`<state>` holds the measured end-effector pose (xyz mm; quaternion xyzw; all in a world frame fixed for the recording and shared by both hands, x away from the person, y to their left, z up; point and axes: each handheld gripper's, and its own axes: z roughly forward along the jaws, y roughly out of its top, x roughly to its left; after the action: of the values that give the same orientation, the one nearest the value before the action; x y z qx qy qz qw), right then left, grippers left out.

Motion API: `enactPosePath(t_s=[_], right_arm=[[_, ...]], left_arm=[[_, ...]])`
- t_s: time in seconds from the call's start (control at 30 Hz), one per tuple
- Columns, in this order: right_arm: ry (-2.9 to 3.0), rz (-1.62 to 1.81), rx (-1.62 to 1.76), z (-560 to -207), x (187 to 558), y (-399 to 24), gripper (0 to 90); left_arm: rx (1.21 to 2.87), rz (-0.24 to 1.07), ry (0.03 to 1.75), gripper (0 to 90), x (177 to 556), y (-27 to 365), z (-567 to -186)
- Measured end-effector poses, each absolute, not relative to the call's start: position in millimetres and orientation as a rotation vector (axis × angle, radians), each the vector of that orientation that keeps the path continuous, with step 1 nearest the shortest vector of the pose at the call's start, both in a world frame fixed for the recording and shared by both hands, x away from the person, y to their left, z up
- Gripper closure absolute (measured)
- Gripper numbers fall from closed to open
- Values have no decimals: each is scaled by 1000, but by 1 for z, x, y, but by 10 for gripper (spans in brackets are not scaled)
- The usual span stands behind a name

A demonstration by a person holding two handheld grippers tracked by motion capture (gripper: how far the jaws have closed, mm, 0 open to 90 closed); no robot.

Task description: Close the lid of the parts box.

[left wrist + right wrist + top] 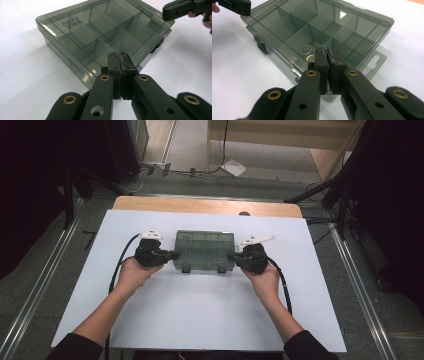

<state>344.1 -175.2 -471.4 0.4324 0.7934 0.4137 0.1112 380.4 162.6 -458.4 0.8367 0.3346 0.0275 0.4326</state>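
Between the two, on the white surface (165, 310), sits the closed smoky compartment box (205, 250), left hand-held gripper (172, 254) and right hand-held gripper (233, 256) both pressed together, tips against opposite short ends, likely bracing or squaring it.

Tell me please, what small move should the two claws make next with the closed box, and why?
Probably shift both down to the front edge and work the two latches loose. The plastic box lies flat on the white table with its lid down. The left claw and the right claw are shut, one at each short end, holding nothing. A metal nut lies inside.
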Motion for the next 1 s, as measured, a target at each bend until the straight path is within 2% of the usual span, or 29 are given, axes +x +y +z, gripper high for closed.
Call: enactPosePath(t_s=[1.0], right_arm=[[2311, 1213, 1230, -484, 338, -174, 900]], left_arm=[[2082, 91, 827, 897, 375, 162, -470]])
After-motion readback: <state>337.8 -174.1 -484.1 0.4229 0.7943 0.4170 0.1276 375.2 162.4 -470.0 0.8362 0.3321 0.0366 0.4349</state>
